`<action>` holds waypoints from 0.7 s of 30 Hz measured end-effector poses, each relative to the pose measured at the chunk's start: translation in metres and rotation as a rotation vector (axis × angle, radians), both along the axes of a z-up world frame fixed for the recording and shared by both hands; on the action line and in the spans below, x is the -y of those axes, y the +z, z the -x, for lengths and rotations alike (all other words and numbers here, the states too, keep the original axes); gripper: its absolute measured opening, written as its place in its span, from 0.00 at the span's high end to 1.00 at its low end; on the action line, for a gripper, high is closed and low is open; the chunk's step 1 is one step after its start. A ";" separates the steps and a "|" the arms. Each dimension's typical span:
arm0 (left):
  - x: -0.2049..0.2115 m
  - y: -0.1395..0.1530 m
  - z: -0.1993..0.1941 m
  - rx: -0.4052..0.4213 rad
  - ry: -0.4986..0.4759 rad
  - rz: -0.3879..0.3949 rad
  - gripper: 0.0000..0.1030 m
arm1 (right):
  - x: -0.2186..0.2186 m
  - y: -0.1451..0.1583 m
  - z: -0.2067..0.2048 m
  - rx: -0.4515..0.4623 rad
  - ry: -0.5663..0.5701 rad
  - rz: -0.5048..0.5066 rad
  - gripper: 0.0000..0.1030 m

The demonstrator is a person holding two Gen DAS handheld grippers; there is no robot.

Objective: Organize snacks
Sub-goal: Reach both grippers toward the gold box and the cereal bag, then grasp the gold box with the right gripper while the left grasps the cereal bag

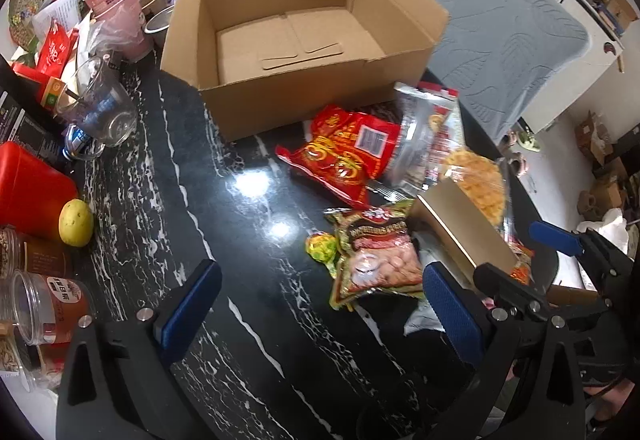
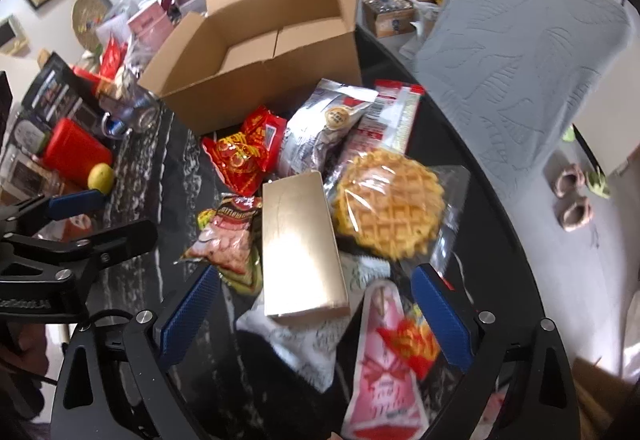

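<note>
An open, empty cardboard box (image 1: 296, 35) stands at the back of the black marble table (image 1: 224, 240); it also shows in the right wrist view (image 2: 272, 51). In front of it lies a pile of snacks: a red bag (image 1: 344, 155), a peanut bag (image 1: 372, 256), a gold box (image 2: 300, 244), a wrapped waffle (image 2: 390, 203), a silver bag (image 2: 324, 127) and a pink packet (image 2: 384, 372). My left gripper (image 1: 320, 316) is open and empty, left of the pile. My right gripper (image 2: 316, 316) is open and empty, over the gold box's near end.
The table's left side is crowded: a red canister (image 1: 28, 187), a lemon (image 1: 76, 222), jars (image 1: 48, 308), a glass cup (image 1: 100, 111) and pink cups (image 1: 116, 11). A grey-covered chair (image 1: 504, 35) stands at the right beyond the table's curved edge.
</note>
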State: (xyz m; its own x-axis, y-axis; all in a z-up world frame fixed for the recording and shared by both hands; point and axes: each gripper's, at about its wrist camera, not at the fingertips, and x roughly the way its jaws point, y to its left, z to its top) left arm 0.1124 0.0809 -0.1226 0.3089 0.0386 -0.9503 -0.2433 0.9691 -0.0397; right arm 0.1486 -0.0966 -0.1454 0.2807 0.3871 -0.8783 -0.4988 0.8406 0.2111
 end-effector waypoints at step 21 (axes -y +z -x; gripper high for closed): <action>0.005 -0.039 -0.029 -0.045 -0.012 0.090 0.00 | 0.003 -0.020 -0.025 -0.116 0.052 -0.046 0.58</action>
State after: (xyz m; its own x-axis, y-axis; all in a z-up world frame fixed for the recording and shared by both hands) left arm 0.1418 0.0757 -0.1614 0.2660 -0.0512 -0.9626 -0.2349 0.9651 -0.1162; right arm 0.1737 -0.0993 -0.1653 0.1570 0.4387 -0.8848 -0.5112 0.8027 0.3073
